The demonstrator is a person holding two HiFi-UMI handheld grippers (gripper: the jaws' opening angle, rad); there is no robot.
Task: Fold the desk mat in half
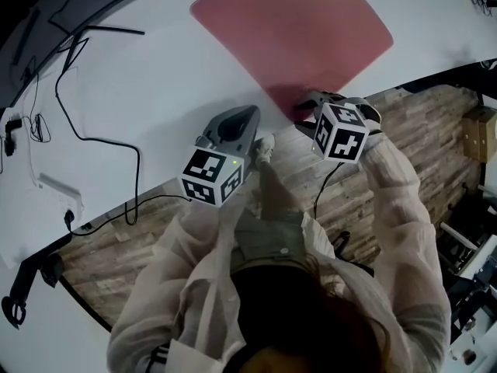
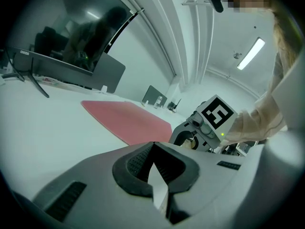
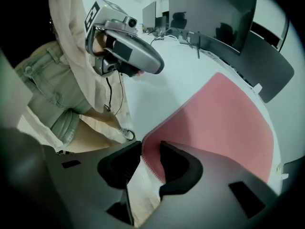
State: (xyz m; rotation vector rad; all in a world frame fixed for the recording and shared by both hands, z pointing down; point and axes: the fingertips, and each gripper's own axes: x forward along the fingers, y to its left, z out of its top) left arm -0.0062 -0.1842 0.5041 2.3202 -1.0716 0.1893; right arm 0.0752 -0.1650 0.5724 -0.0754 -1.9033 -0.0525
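1. Your left gripper [image 1: 253,115] sat at the table's [image 1: 140,68] near edge, well apart from the mat [image 1: 295,29]. Its jaws were clenched tip to tip with nothing between them.
2. The mat lay flat and unfolded on the right half of the table. One corner reached the near edge and the rest ran away toward the far edge.
3. Your right gripper [image 3: 150,149] was at that near corner. Its jaws stood apart with the mat's stitched edge [image 3: 148,163] between them. One pad was over the top face and the other was clear of the edge, so nothing was pinched yet.
4. The mat looked thin, soft and light, so you should have expected it to droop from any single pinch instead of lifting as a sheet. The cloth face would probably give the pads good purchase. The underside might drag on the table if you slid it instead of raising it.
5. The best holds were likely just inside the stitched border at two neighbouring corners, one per gripper. Your right already had the near corner. Your left would have had to open and take the next corner along the left edge [image 1: 233,53].
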